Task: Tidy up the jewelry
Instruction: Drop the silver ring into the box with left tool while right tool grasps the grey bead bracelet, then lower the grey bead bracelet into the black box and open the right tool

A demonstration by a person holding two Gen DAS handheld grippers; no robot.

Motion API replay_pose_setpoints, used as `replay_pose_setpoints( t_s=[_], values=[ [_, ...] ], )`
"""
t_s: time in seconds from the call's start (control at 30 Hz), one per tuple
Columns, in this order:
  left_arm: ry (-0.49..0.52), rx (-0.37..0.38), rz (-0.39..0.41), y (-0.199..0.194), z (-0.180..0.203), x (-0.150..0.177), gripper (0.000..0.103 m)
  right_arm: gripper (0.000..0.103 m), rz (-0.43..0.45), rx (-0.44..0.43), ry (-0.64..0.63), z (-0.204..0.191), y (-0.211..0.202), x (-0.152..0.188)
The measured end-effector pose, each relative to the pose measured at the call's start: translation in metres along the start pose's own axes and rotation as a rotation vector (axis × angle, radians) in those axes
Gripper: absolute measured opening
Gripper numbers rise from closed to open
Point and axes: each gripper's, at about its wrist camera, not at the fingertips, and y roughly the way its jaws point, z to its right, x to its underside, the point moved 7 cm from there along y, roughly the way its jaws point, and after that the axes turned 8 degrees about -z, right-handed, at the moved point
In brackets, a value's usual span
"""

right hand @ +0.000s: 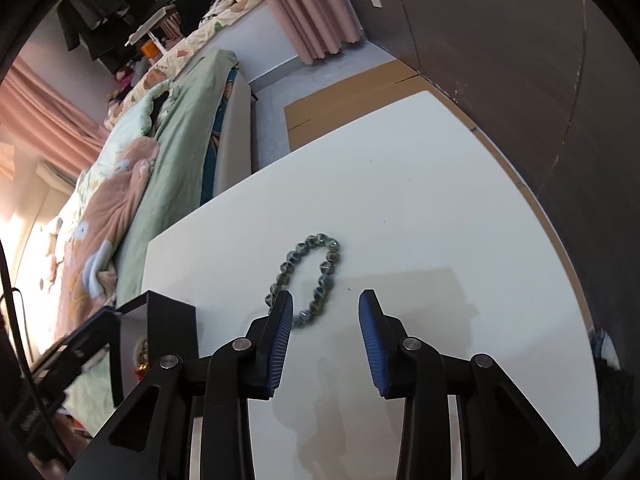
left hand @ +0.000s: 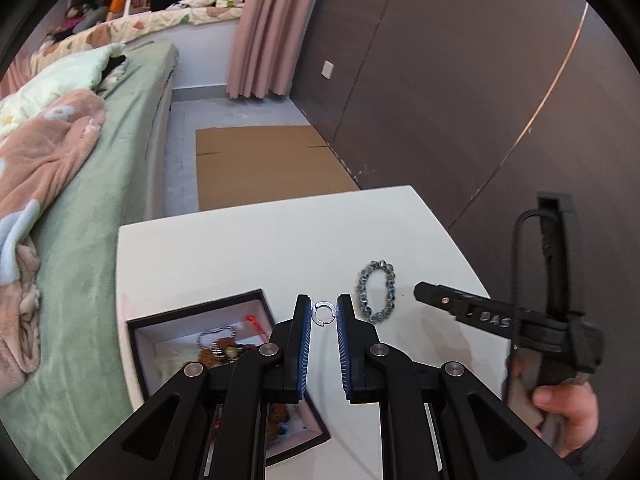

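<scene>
A small silver ring (left hand: 323, 313) lies on the white table (left hand: 248, 248), right between the tips of my left gripper (left hand: 324, 312), whose jaws stand slightly apart around it without clearly pinching it. A grey-blue bead bracelet (left hand: 376, 292) lies just right of it; it also shows in the right wrist view (right hand: 308, 278). An open black jewelry box (left hand: 192, 340) with several pieces inside sits at the table's left front, partly hidden by my left gripper. My right gripper (right hand: 326, 312) is open and empty, just short of the bracelet, with its left finger over the bracelet's near end.
A bed with a green sheet (left hand: 80, 240) and pink blanket runs along the table's left side. Flat cardboard (left hand: 264, 164) lies on the floor beyond the table. A dark wall (left hand: 460, 80) stands on the right. The right gripper's body (left hand: 520, 320) hovers over the table's right edge.
</scene>
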Motion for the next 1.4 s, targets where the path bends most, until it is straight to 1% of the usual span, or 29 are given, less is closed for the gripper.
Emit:
replay_pose_setpoints(
  t_s=[0.17, 0.3, 0.37, 0.4, 0.43, 0.5, 0.57, 0.67, 0.77, 0.8, 0.83, 0.9, 0.93, 0.97, 1.1, 1.4],
  values=[
    [-0.027, -0.010, 0.003, -0.008, -0.016, -0.001, 0.013, 0.031, 0.006, 0.045, -0.042, -0.009, 0.016, -0.006],
    [-0.050, -0.025, -0.009, -0.010, -0.032, 0.001, 0.013, 0.029, 0.022, 0.106, -0.075, -0.012, 0.029, -0.009],
    [-0.054, -0.029, -0.015, -0.010, -0.035, 0.003, 0.013, 0.023, 0.025, 0.160, -0.093, -0.012, 0.036, -0.010],
    [-0.055, -0.032, -0.017, -0.011, -0.037, 0.003, 0.013, 0.019, 0.015, 0.175, -0.101, -0.012, 0.040, -0.009],
    [-0.056, -0.035, -0.020, -0.011, -0.039, 0.004, 0.013, 0.016, 0.031, 0.194, -0.117, -0.013, 0.040, -0.010],
    [-0.058, -0.036, -0.025, -0.013, -0.042, 0.006, 0.013, 0.015, 0.021, 0.210, -0.138, -0.016, 0.040, -0.009],
    [-0.058, -0.033, -0.034, -0.014, -0.044, 0.007, 0.013, 0.012, 0.008, 0.216, -0.167, -0.019, 0.040, -0.006],
    [-0.081, 0.002, -0.053, -0.016, -0.051, 0.007, 0.013, 0.011, -0.008, 0.202, -0.167, -0.019, 0.037, -0.001],
    [-0.117, 0.060, -0.075, -0.016, -0.056, 0.009, 0.014, 0.010, -0.001, 0.163, -0.162, -0.022, 0.026, 0.003],
    [-0.130, 0.063, -0.083, -0.016, -0.057, 0.009, 0.014, 0.010, 0.006, 0.149, -0.162, -0.024, 0.022, 0.003],
    [-0.138, 0.051, -0.089, -0.015, -0.059, 0.010, 0.016, 0.010, 0.019, 0.131, -0.161, -0.027, 0.015, 0.005],
    [-0.144, 0.021, -0.092, -0.015, -0.062, 0.011, 0.040, 0.010, 0.039, 0.102, -0.160, -0.032, 0.003, 0.006],
    [-0.146, 0.017, -0.088, -0.016, -0.063, 0.011, 0.070, 0.010, 0.046, 0.087, -0.160, -0.034, -0.003, 0.006],
    [-0.148, 0.018, -0.078, -0.017, -0.063, 0.010, 0.089, 0.010, 0.054, 0.074, -0.162, -0.036, -0.007, 0.008],
    [-0.149, 0.017, -0.036, -0.030, -0.065, 0.006, 0.090, 0.010, 0.085, 0.022, -0.178, -0.049, -0.026, 0.011],
    [-0.179, -0.025, 0.004, -0.047, -0.085, 0.003, 0.090, 0.010, 0.158, -0.132, -0.227, -0.093, -0.059, 0.019]
  ],
)
